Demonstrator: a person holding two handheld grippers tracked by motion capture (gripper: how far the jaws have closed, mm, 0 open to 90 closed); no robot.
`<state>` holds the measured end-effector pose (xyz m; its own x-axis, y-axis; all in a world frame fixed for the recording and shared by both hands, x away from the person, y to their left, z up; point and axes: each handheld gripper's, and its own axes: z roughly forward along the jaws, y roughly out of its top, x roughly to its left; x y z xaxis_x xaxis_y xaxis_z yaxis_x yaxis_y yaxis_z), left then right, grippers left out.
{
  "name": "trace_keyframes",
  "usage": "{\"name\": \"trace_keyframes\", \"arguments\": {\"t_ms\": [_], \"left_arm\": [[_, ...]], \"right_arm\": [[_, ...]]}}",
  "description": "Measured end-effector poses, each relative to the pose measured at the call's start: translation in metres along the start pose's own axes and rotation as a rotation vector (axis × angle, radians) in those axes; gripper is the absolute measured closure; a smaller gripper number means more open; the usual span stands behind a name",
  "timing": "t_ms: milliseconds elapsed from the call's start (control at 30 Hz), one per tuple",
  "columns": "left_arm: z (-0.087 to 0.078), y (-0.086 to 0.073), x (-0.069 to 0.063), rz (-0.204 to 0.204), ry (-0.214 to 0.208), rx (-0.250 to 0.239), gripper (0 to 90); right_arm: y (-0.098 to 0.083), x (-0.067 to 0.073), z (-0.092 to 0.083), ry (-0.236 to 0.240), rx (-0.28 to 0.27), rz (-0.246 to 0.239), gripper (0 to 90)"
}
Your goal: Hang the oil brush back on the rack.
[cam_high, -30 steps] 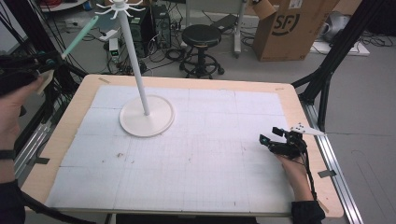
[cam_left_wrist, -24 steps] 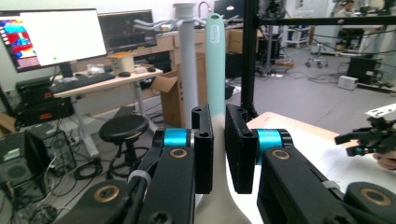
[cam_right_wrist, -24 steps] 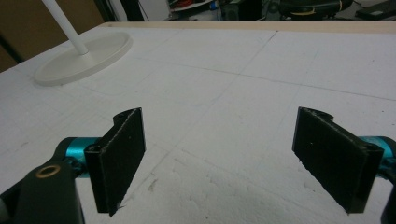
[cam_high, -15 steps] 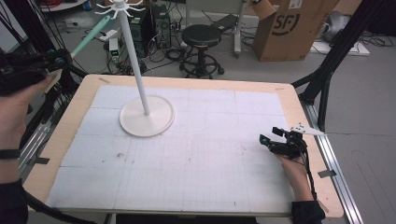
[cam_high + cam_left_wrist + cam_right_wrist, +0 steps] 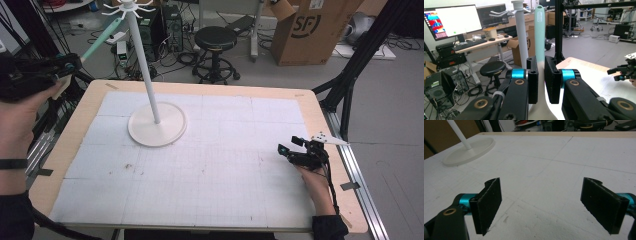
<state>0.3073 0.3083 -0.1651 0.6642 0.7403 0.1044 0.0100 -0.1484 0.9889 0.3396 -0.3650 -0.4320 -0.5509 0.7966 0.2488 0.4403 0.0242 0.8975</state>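
My left gripper [image 5: 540, 80] clamps the pale green spatula handle [image 5: 539, 32], raised beyond the worktop's [image 5: 75, 130] left edge, the handle slanting up toward the hooks of the white stand [image 5: 145, 65] just ahead. My right gripper [image 5: 541, 207] rests wide apart, holding nothing, near the worktop's right edge; bare white surface lies open between it and the stand's round base [image 5: 469, 151].

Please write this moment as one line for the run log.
left claw: shut on mint green utensil, raised near top of white stand | right claw: open, empty, low over white mat
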Motion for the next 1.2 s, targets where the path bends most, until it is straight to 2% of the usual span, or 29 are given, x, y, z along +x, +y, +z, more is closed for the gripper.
{"name": "trace_keyframes", "arguments": {"t_ms": [300,467,567,967,1033,1100,1200], "left_arm": [[0.001,0.0,0.0,-0.002,0.027,0.003,82.1],[0.002,-0.001,0.0,0.012,0.043,0.019,82.1],[0.004,-0.002,0.001,0.006,0.057,0.026,82.1],[0.019,-0.006,0.002,0.001,0.069,0.052,81.7],[0.021,-0.009,0.002,-0.014,0.067,0.05,79.0],[0.022,-0.014,0.002,-0.033,0.076,0.048,66.5],[0.024,-0.024,0.003,-0.057,0.058,0.052,54.4]], "right_arm": [[0.0,0.0,0.0,0.0,0.001,0.003,16.4],[0.0,-0.001,0.0,-0.001,-0.002,0.0,16.4],[0.0,0.0,0.0,-0.001,0.002,0.001,16.4],[0.0,-0.001,0.0,0.002,0.001,0.002,16.4],[0.0,-0.001,0.0,0.003,0.0,0.002,16.4],[0.0,-0.001,0.0,0.002,0.004,0.004,16.4],[0.0,-0.001,0.0,0.002,0.006,0.007,16.4]]}}
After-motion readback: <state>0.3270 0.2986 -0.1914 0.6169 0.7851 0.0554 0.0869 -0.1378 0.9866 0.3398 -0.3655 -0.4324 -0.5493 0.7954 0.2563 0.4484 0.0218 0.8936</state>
